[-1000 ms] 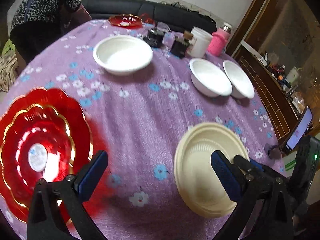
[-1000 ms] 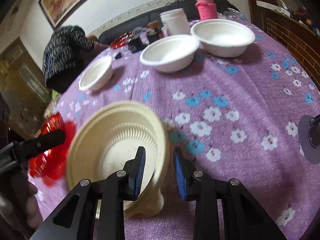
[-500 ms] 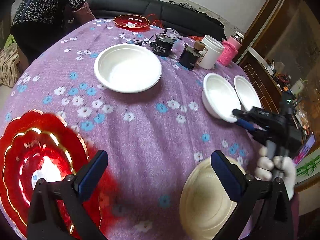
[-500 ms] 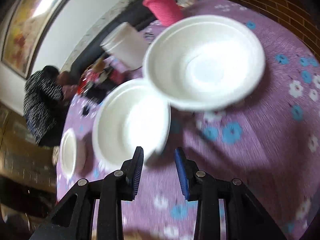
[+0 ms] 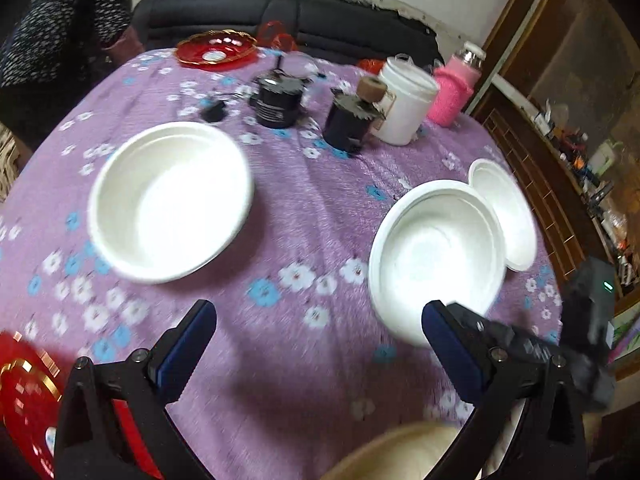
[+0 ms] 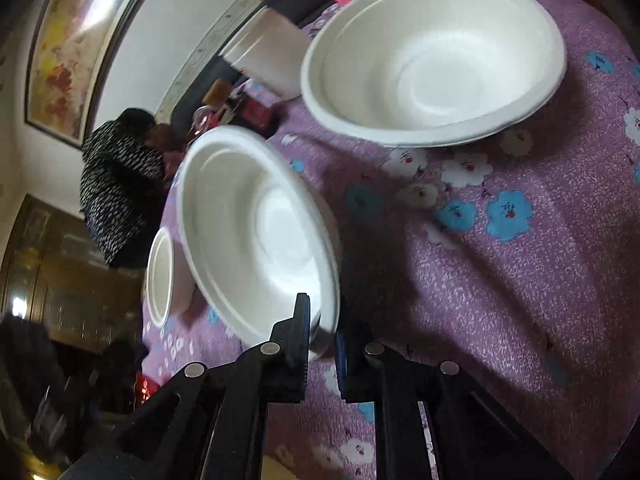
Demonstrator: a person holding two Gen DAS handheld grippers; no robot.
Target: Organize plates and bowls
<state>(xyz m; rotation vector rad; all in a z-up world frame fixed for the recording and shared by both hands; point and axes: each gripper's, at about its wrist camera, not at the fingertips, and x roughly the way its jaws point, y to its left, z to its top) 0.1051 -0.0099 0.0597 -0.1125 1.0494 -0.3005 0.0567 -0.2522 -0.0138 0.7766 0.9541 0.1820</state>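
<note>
right tool (image 6: pixel 322 344): clenching on the near rim of a white bowl (image 6: pixel 260 232), jaws nearly closed with the rim between them; bowl is tilting up off the surface (image 6: pixel 520 280)
held bowl, left view: showing at right (image 5: pixel 436 256), its far edge overlapping a second bowl (image 5: pixel 508 216); right tool's dark body is sitting at the lower right (image 5: pixel 532 352)
second bowl: resting flat on the cloth (image 6: pixel 436 56), just beyond the held one, apart from it in the right view
third bowl: lying on the left side of the surface (image 5: pixel 168 200), well apart from the other two
left tool (image 5: pixel 320 344): released, jaws spread wide, hovering over bare purple cloth, gripping nothing
cream plate: peeking in at the bottom edge (image 5: pixel 400 456), mostly hidden behind the left tool
red plate: showing at the lower left corner (image 5: pixel 24 392); another red plate is sitting at the far edge (image 5: pixel 216 50)
far clutter: white tub (image 5: pixel 404 108), pink bottle (image 5: pixel 452 92), two dark jars (image 5: pixel 280 100)
motion blur: smearing the near cloth and bowl edges
</note>
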